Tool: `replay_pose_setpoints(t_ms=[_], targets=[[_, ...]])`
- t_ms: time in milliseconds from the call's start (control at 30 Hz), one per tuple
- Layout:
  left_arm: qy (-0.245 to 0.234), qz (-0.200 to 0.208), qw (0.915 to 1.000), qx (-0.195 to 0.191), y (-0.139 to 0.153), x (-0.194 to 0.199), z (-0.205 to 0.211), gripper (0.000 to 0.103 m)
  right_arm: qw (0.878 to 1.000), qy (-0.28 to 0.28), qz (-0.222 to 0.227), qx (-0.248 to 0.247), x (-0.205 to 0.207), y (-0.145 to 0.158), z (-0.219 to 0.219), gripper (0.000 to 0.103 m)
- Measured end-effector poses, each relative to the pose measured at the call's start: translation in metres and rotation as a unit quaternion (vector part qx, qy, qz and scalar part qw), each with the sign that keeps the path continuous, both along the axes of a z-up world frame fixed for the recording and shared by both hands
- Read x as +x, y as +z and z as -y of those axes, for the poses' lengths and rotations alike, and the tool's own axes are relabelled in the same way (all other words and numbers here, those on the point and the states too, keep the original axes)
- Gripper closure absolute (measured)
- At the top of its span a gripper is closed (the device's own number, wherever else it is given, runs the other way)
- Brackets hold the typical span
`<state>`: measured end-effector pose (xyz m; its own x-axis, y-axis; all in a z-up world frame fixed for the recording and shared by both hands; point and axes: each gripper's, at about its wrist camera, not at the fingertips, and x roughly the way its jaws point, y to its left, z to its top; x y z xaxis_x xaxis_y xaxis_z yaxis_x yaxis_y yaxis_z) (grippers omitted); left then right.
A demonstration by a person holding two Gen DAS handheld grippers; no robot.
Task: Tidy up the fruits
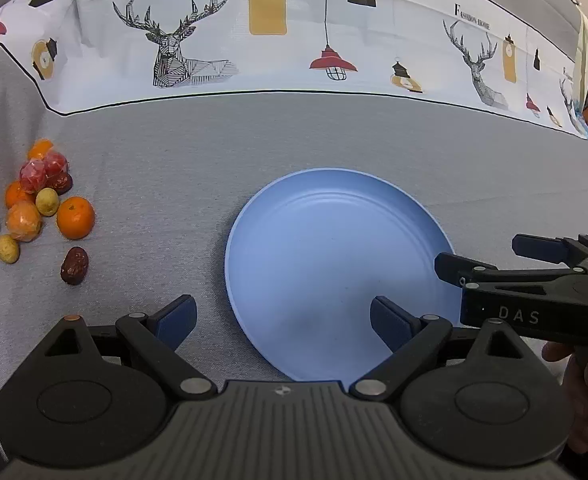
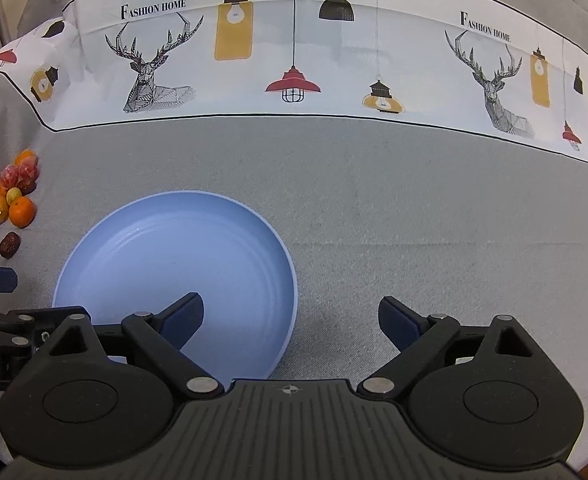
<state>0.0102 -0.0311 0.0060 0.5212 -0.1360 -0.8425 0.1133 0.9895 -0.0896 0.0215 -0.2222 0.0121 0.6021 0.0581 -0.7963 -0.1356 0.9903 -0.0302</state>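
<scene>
While the fruit pile [image 1: 42, 204] waits far left on the table [image 1: 174, 152], both hand-held grippers, L [image 1: 282, 320] & R [image 2: 290, 320], hover wide open, holding nothing, over the bare blue plate [image 1: 317, 216], likely the drop spot.

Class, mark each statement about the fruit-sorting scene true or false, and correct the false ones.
1. The round blue plate holds no fruit. True.
2. The pile of small fruits lies to the plate's right. False: to its left.
3. The left gripper grips an orange. False: open, holding nothing.
4. The right gripper is open. True.
5. The dark red wrinkled date lies on the grey tablecloth. True.
</scene>
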Motion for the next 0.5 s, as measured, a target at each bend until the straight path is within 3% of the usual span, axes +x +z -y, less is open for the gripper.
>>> replay_pose_setpoints(t_ms=[200,500], targets=[[-0.002,0.001,1.0000,-0.002,0.0011,-0.0003,0.0013,0.007,1.000,-0.001,0.000,0.001,0.0007,0.0000,0.0016,0.013],[-0.006,0.004,1.0000,-0.003,0.0027,-0.0015,0.0035,0.009,1.000,-0.001,0.007,-0.003,-0.0003,0.0012,0.0028,0.034]])
